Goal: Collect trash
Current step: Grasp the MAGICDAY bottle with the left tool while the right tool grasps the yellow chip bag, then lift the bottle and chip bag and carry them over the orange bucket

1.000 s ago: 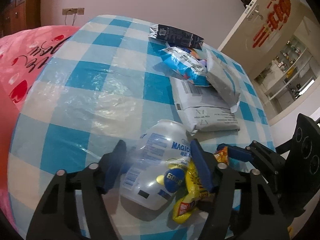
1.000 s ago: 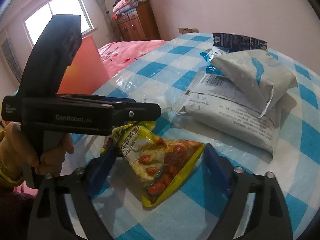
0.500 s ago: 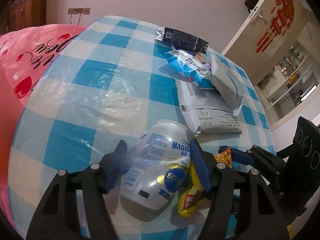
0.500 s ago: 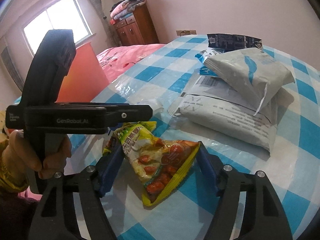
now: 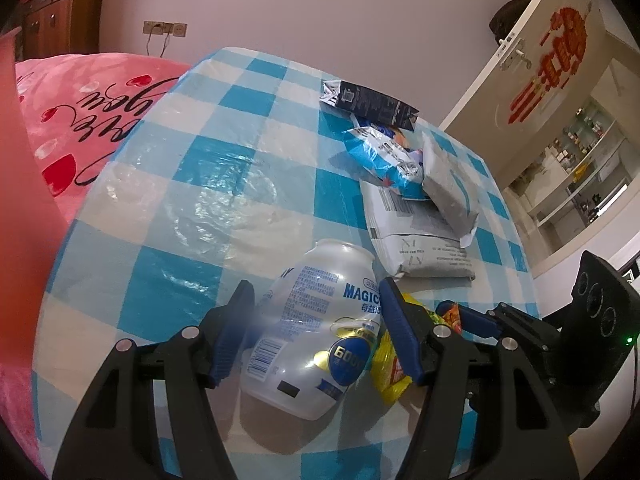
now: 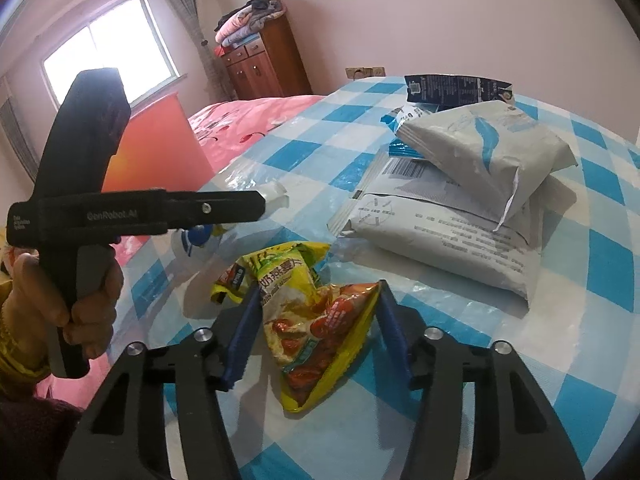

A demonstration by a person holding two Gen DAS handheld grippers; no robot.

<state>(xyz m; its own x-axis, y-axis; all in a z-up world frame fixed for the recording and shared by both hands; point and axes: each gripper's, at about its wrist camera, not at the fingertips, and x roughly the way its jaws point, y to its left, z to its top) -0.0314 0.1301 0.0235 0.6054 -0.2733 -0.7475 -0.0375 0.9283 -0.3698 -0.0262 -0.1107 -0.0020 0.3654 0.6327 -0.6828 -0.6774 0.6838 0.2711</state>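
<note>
A clear plastic bottle with a blue label lies tilted on the blue-checked table. My left gripper is shut on it, a blue pad against each side. Right beside it is a yellow snack bag, bunched up between the pads of my right gripper, whose jaws are closing on it. In the left wrist view the snack bag pokes out from behind my left gripper's right finger. The right wrist view shows the left gripper side-on, with the bottle sticking out past its tip.
Two grey mailer bags are stacked at the right of the table, with a blue-white snack bag and a dark packet behind them. A pink bedspread lies beyond the table's left edge. A person's hand holds the left gripper's handle.
My right gripper's jaws have come together on the snack bag, crumpling it narrower. The left gripper has stayed as it was around the bottle.
</note>
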